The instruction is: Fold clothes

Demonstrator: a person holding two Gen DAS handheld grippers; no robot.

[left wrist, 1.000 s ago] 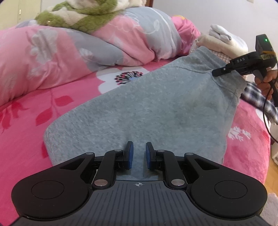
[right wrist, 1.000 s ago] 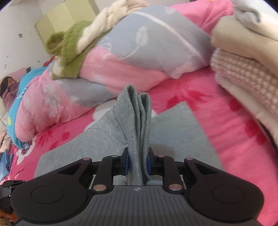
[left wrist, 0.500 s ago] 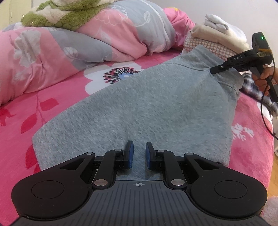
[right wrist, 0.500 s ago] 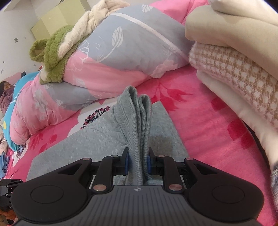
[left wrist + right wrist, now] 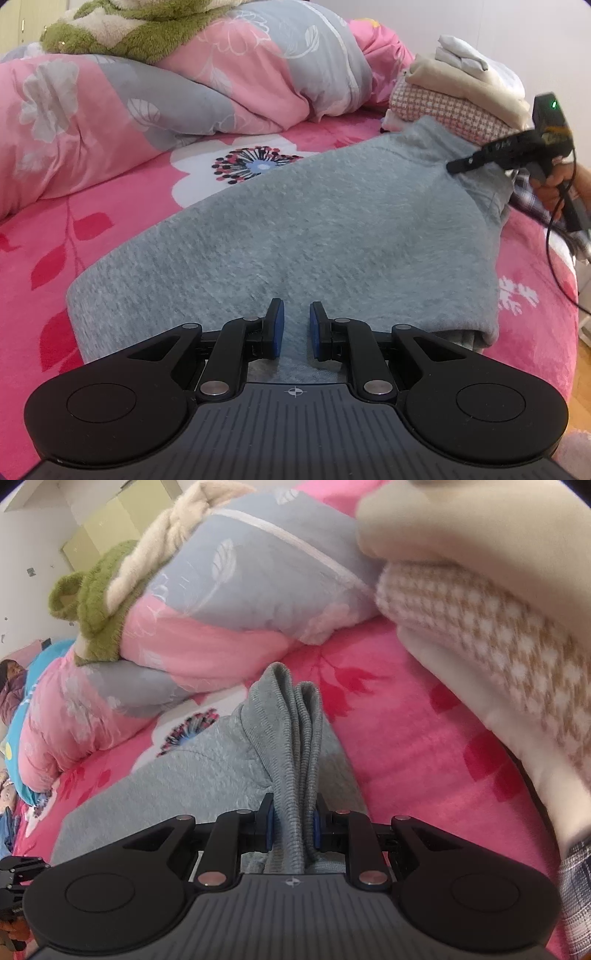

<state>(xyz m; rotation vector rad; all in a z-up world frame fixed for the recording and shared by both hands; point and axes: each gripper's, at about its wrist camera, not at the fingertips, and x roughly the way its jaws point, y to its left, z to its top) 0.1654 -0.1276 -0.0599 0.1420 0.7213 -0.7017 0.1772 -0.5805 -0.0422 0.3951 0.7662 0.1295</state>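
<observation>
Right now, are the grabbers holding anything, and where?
The right gripper pinches the grey sweater by a bunched ribbed edge. The left gripper is open over the sweater, holding nothing.

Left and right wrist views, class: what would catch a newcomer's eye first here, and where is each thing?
The grey sweater spreads across the middle of the pink floral bed cover. The right hand-held gripper is shut on a bunched ribbed edge of it, while the left hand-held gripper is open over its near hem. Behind lies a rumpled pink and grey quilt, and at the far right a stack of folded clothes.
</observation>
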